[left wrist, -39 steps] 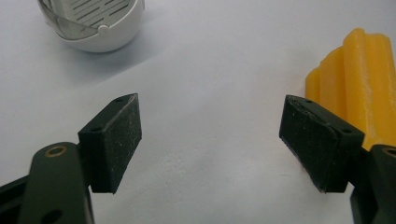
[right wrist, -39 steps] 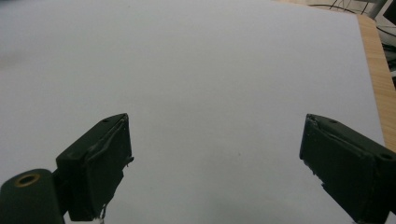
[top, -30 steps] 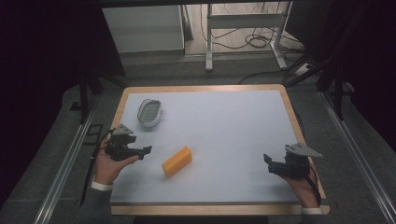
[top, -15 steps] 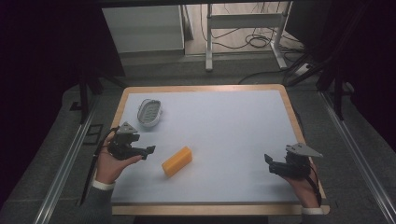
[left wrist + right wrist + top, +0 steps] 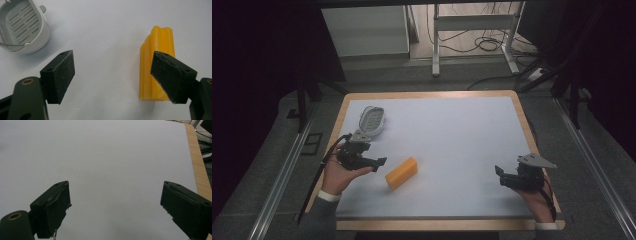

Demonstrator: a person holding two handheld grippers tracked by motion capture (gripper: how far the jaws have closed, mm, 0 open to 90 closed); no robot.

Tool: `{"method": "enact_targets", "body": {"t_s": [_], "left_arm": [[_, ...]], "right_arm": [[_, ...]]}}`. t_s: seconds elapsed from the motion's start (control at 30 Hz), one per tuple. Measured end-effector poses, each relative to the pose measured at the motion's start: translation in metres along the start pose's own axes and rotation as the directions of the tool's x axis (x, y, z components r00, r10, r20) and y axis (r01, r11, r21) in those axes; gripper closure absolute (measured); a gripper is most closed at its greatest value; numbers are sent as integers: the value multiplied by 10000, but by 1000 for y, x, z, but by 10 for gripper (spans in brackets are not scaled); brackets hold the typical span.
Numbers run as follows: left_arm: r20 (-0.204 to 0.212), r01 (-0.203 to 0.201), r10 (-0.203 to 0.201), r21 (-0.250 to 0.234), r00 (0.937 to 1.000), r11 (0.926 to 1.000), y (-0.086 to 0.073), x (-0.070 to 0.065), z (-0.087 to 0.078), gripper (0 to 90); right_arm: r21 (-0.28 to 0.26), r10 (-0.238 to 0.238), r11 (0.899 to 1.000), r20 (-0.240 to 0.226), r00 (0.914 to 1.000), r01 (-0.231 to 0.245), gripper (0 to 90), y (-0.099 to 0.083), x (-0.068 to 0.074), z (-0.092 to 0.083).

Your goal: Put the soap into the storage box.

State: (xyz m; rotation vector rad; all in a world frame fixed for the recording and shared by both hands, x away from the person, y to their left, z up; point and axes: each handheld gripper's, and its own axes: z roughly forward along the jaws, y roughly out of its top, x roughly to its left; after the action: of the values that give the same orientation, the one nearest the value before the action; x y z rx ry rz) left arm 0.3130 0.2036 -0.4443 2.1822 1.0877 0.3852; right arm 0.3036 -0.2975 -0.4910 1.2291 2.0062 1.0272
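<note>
Your left gripper [image 5: 379, 161] has its jaws spread wide with nothing between them, and over the last second it has crept from the table's left edge toward the orange block [image 5: 401, 172], so the tip now sits just beside the block's near end without touching it. In the left gripper view one black jaw already overlaps the block [image 5: 157, 62] at the right of the frame while the other hangs over bare white surface, which suggests you are lined up off to one side: the block is not yet centred in the gap. The block itself has not moved; it lies flat and slightly angled on the white table [image 5: 452, 130], left of centre, well apart from the grey slotted basket [image 5: 373, 119] lying near the far-left corner. That approach reads as the start of a pick, and you would probably need to shift the gripper sideways across the block's narrow width before closing. Your right gripper [image 5: 502, 176] has stayed parked near the right edge, its jaws equally wide apart and holding nothing, pointing over plain tabletop [image 5: 112, 165] and well clear of the work.
</note>
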Motion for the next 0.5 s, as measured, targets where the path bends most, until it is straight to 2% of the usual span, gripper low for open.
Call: {"method": "enact_targets", "body": {"t_s": [0.23,0.33,0.5], "left_arm": [[246,-298,294,172,9993,9994,5,-10,9,198],[360,-587,574,370,9977,9976,8,-19,17,197],[513,-789,759,595,9958,9951,11,-28,25,196]], "right_arm": [[60,-29,10000,-15,10000,29,93,-1,0,1],[102,-47,9999,20,10000,47,93,-1,0,2],[101,-52,9999,38,10000,52,92,-1,-1,2]]}}
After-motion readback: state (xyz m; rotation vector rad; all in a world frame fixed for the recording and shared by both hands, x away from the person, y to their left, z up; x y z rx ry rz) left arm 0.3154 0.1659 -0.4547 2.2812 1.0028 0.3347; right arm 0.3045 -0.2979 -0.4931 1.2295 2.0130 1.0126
